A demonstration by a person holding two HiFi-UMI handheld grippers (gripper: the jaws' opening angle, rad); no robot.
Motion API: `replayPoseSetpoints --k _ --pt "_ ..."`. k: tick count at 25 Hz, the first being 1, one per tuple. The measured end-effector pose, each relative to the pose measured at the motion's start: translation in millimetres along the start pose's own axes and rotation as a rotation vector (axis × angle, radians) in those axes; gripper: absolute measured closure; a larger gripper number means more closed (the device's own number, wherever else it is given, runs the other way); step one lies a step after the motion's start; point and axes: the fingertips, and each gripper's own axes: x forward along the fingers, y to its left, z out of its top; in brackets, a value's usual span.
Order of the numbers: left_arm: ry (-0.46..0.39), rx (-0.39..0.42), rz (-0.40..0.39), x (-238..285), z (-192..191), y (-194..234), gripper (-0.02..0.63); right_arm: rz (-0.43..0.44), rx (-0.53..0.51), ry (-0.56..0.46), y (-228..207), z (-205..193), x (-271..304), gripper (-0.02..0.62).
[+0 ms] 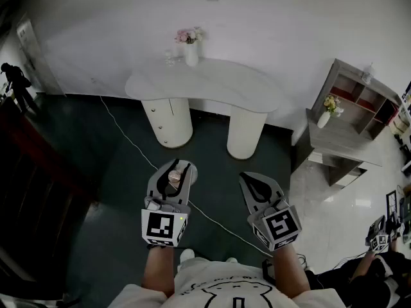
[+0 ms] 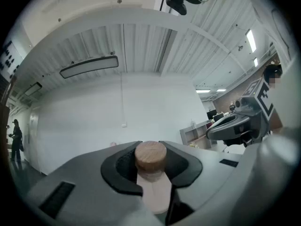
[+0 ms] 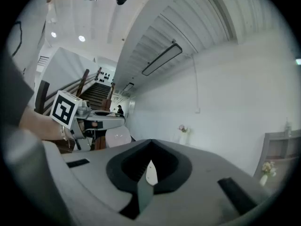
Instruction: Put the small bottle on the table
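Left gripper view shows the left tool [image 2: 150, 149] closed on the small bottle [image 2: 151, 173]. Its dark pads clamp the neck just under a round cork stopper [image 2: 151, 154], and the pale body runs back between the jaws. The bottle is therefore in the air, in the grip, and not yet on the counter [image 1: 218, 82], which stands well ahead of the person in the head view.

Judging by its size, the bottle should be light. If the body is glass, as it seems, it will be stiff, smooth and breakable. The cork is the softer, rougher part and may only be pushed in, so the safest hold looks like the present one, on the neck below the stopper and not on the stopper itself. A tilt could let the bottle slip or land on an edge, so I would set it down upright and gently.

The right tool [image 3: 149, 173] is closed with nothing between its jaws, and is held beside the left one.

The counter is white and curved on two round pedestals, with a smooth, hard, mostly bare top. A vase [image 1: 191, 53] of flowers stands at its back edge against the white wall [image 1: 270, 24]. The floor [image 1: 77, 146] is dark, with a pale cable [image 1: 128, 140] trailing across it. A grey shelf unit [image 1: 350, 108] stands to the right.
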Motion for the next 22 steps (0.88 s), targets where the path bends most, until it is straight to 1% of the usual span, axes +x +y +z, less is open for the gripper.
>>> replayPoseSetpoints --k 5,11,14,22 --pt "0.020 -0.003 0.038 8 -2 -16 0.498 0.029 0.002 0.001 -21 -7 -5 0.601" --pt "0.040 -0.009 0.075 23 -11 -24 0.497 0.055 0.015 0.013 -40 -22 0 0.601" --pt "0.053 -0.005 0.080 36 -15 -22 0.499 0.050 0.026 0.029 -53 -28 9 0.603" --pt "0.038 -0.008 0.057 91 -27 -1 0.497 0.012 0.032 0.032 -90 -34 52 0.601"
